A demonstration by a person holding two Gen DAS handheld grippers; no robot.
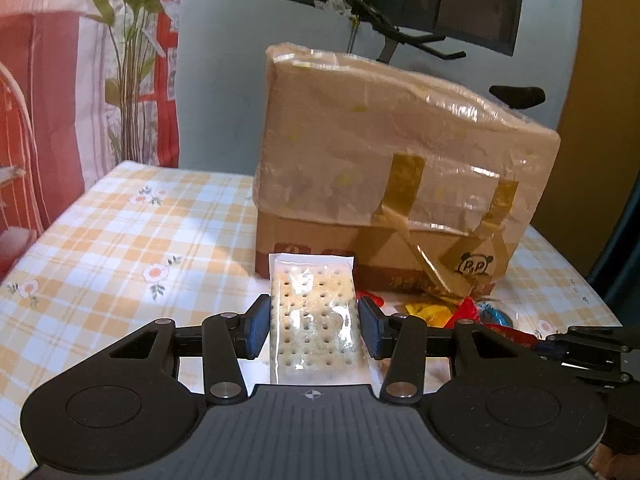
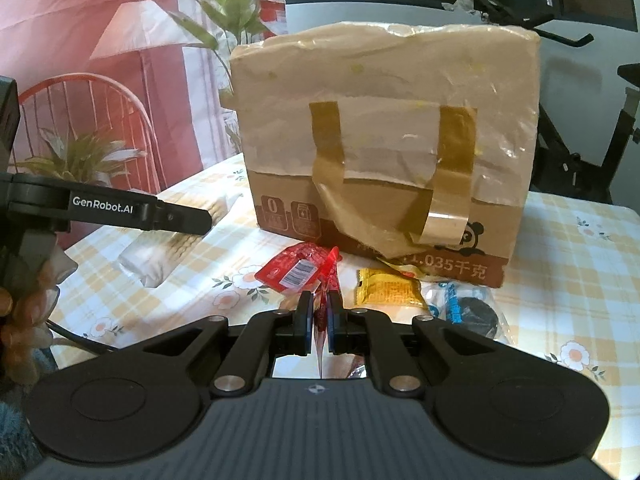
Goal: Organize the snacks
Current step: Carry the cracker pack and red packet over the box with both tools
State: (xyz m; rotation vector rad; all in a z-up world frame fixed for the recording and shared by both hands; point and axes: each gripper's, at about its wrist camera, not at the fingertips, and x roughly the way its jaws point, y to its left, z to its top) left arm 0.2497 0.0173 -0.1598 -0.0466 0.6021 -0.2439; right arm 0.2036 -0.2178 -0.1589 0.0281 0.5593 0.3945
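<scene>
Checked cloth covers the tabletop [image 1: 100, 232]; the taped box [image 1: 400, 168] stands toward its far edge. My left gripper [image 1: 314, 326] squeezes the cracker packet [image 1: 314, 320], long axis pointing at the box. My right gripper [image 2: 319, 320] pinches the red packet [image 2: 322, 280] beside the other snacks; open cloth lies left.

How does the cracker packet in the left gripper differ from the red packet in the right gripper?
The cracker packet is clear and shows pale, holed crackers; the red packet is opaque with a barcode. The cracker packet is wide, so the left gripper stands well apart; the right gripper is nearly closed on a thin edge of the red packet. Both are sealed snacks near the cardboard box.
</scene>
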